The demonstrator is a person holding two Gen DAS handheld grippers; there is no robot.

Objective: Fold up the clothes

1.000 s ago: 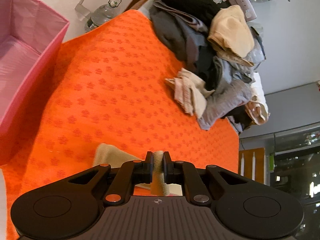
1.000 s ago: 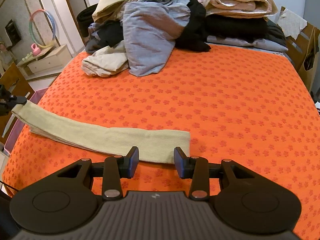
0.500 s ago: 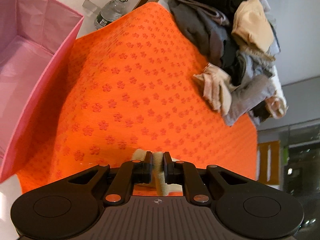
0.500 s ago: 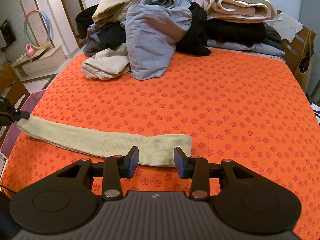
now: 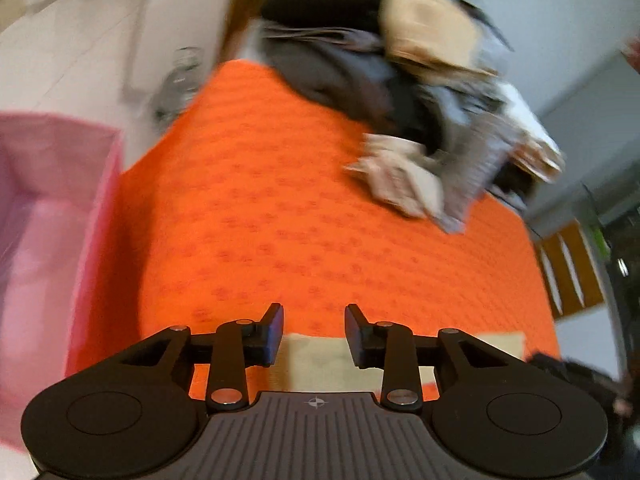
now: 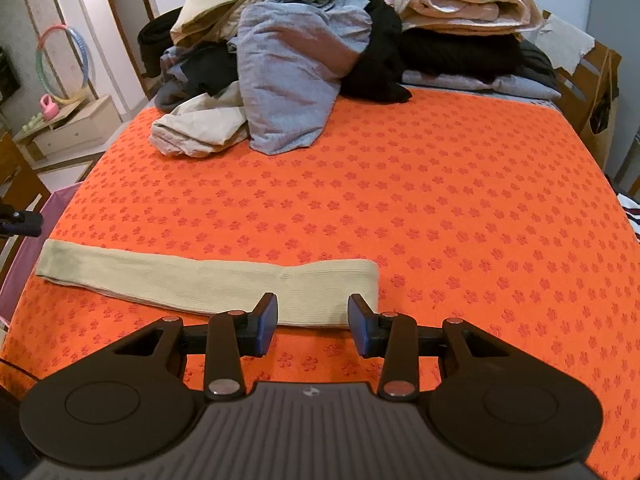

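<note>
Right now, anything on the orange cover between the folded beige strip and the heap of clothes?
Nothing: the right wrist view shows only bare orange flower-print cover between the long beige ribbed strip and the heap of unfolded clothes.

left gripper (image 5: 314, 334) – jaws opening | right gripper (image 6: 313, 325) – jaws apart

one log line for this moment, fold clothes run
left gripper: opening, empty | right gripper: open, empty | beige strip: flat on orange cover

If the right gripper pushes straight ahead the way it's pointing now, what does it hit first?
Most likely the beige folded cloth: the right gripper points down at its near end, jaws open, nothing between them. Depth is hard to judge.
</note>
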